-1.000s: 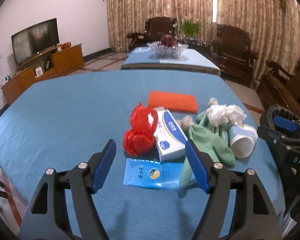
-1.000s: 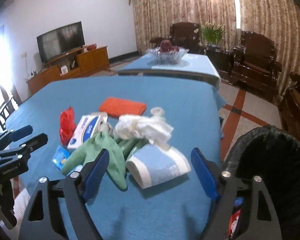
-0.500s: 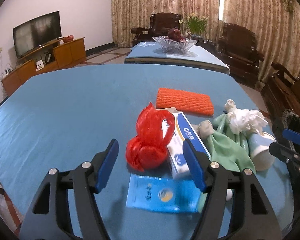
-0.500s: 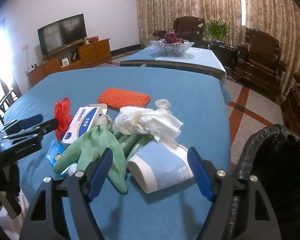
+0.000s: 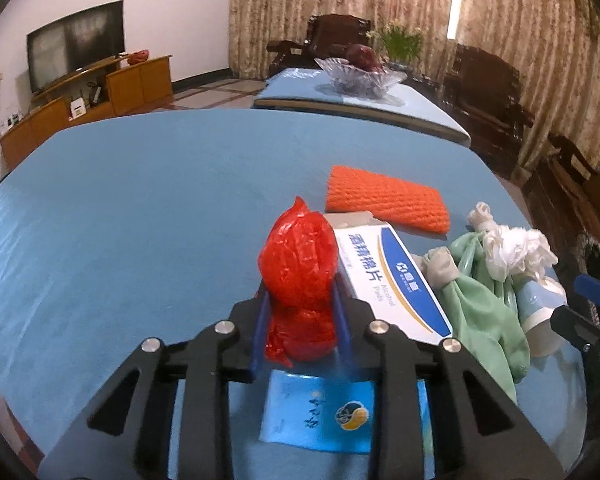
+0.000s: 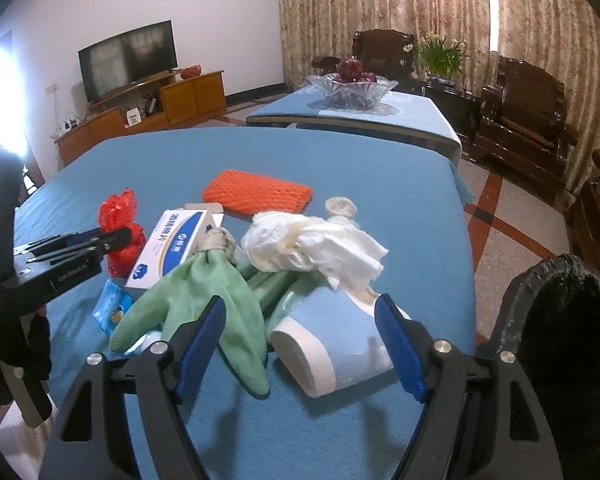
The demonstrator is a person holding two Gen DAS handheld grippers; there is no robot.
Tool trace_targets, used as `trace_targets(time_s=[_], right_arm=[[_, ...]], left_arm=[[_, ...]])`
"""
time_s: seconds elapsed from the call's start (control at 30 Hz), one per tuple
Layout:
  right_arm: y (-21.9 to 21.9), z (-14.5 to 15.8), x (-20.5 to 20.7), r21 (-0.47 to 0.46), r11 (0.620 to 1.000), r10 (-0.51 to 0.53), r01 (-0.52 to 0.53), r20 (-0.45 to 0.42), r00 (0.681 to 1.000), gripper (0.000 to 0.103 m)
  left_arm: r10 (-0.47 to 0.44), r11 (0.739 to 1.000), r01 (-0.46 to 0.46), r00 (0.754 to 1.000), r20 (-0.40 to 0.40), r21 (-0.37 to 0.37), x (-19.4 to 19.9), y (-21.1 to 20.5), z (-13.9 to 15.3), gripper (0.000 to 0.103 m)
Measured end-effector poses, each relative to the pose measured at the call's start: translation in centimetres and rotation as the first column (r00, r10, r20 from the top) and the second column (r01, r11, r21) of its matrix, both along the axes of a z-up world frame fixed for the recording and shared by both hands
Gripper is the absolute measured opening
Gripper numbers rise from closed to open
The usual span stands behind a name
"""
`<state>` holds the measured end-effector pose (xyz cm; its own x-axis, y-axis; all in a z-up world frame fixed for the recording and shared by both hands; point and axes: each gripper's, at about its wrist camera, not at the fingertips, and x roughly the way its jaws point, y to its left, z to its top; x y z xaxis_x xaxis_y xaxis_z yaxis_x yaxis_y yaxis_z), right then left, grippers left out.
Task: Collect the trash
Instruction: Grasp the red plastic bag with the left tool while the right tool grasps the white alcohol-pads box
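Left tool (image 5: 300, 312) pinches the red bag (image 5: 300, 264).
Right tool (image 6: 300, 336) is spread over the cup (image 6: 332, 344), glove (image 6: 204, 300) at its left finger, bin (image 6: 560, 320) to its right.

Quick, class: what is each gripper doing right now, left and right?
Left gripper: closed on the red plastic bag.
Right gripper: open, holding nothing, fingers either side of the paper cup.

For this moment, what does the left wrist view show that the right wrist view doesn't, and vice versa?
Only the left wrist view shows the blue pads squeezing the red plastic bag from both sides. Only the right wrist view shows the black-lined trash bin and the open right gripper around the paper cup. Both show the alcohol pad box, green glove and orange mesh.
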<state>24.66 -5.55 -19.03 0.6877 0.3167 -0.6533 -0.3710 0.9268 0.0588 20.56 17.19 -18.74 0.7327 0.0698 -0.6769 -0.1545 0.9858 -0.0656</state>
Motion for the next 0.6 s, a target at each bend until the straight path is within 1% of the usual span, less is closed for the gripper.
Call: trace_targets(time_s=[0.13, 0.23, 0.37, 0.5, 0.6], right_arm=[[1.5, 0.7, 0.1, 0.012, 0.999, 0.031, -0.031, 0.019, 0.999, 0.075], [3.3, 1.0, 0.5, 0.021, 0.997, 0.067, -0.068, 0.030, 0.997, 0.075], [6.5, 0.9, 0.8, 0.030, 0.993, 0.117, -0.118, 0.040, 0.992, 0.075], [9.5, 0.3, 1.4, 0.046, 0.988, 0.144, -0.145, 0.018, 0.989, 0.071], [11.4, -0.4, 2.0, 0.037, 0.988, 0.152, -0.152, 0.002, 0.988, 0.069]], left_arm=[[0.047, 0.999, -0.047, 0.999, 0.018, 0.003, -1.5, 1.6, 1.1, 0.025], [0.072, 0.997, -0.072, 0.997, 0.019, 0.028, -2.5, 3.1, 1.7, 0.025], [0.116, 0.992, -0.116, 0.993, -0.003, 0.041, -3.7, 5.5, 1.4, 0.024], [0.143, 0.989, -0.142, 0.990, -0.014, 0.040, -4.4, 7.0, 1.0, 0.024], [0.154, 0.988, -0.153, 0.988, -0.015, 0.034, -4.7, 7.7, 0.8, 0.024]])
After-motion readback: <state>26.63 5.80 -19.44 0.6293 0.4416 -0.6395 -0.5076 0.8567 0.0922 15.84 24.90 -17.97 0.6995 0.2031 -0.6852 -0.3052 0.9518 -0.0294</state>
